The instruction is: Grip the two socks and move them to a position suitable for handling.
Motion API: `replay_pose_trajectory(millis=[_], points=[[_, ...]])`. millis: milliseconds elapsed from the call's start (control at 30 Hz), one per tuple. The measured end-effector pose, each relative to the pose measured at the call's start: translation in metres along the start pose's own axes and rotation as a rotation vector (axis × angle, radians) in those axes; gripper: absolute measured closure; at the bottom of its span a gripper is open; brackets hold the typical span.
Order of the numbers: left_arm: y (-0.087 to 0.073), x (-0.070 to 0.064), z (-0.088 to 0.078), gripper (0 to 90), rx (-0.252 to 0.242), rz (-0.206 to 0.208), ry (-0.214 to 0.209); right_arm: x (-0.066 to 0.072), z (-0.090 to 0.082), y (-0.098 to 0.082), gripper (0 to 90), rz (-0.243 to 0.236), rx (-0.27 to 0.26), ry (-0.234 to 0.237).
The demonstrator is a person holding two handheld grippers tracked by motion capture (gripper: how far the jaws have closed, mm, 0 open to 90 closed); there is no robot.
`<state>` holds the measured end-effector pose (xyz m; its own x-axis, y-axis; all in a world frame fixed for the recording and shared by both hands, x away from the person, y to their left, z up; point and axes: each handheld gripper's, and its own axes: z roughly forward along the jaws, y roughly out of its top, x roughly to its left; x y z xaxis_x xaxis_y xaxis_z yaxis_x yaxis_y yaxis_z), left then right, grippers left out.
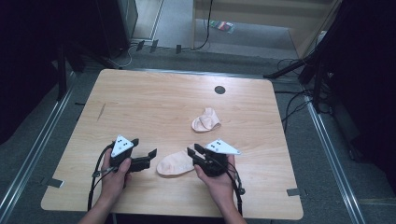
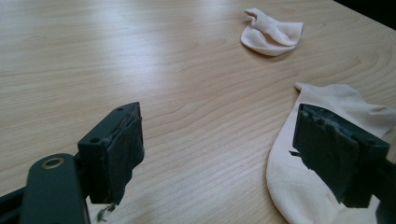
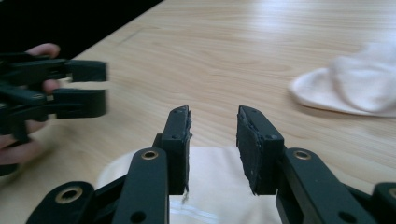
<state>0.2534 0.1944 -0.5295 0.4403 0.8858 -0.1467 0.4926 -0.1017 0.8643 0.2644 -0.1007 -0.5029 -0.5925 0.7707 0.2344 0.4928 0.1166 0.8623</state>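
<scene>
Two pale pink socks lie on the wooden table (image 1: 154, 102). The near sock (image 1: 175, 163) lies flat between my two grippers; the far sock (image 1: 206, 120) sits crumpled beyond it. My left gripper (image 1: 148, 158) points right at the near sock's toe, jaws wide apart and empty. In the left gripper view (image 2: 219, 154) the near sock (image 2: 303, 186) lies behind the right jaw. My right gripper (image 1: 192, 153) points left over the sock's other end. Its jaws (image 3: 214, 140) stand parted above the near sock (image 3: 215, 191) with nothing between the pads.
A dark round grommet (image 1: 220, 89) sits near the table's far edge. The far sock (image 3: 355, 88) and the left gripper (image 3: 84, 86) appear beyond the right gripper's jaws. Cables and dark stands surround the table on the floor.
</scene>
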Motion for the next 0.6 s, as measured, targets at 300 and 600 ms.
replay_pose_trajectory(millis=[300, 600], points=[[-0.002, 0.002, -0.003, 12.8, 0.089, -0.019, 0.028, -0.035, -0.023, -0.01, 65.4, 0.06, 0.012, -0.124], [-0.015, -0.001, -0.002, 42.4, 0.177, -0.031, -0.04, -0.048, -0.016, -0.019, 65.6, 0.088, 0.059, -0.15]])
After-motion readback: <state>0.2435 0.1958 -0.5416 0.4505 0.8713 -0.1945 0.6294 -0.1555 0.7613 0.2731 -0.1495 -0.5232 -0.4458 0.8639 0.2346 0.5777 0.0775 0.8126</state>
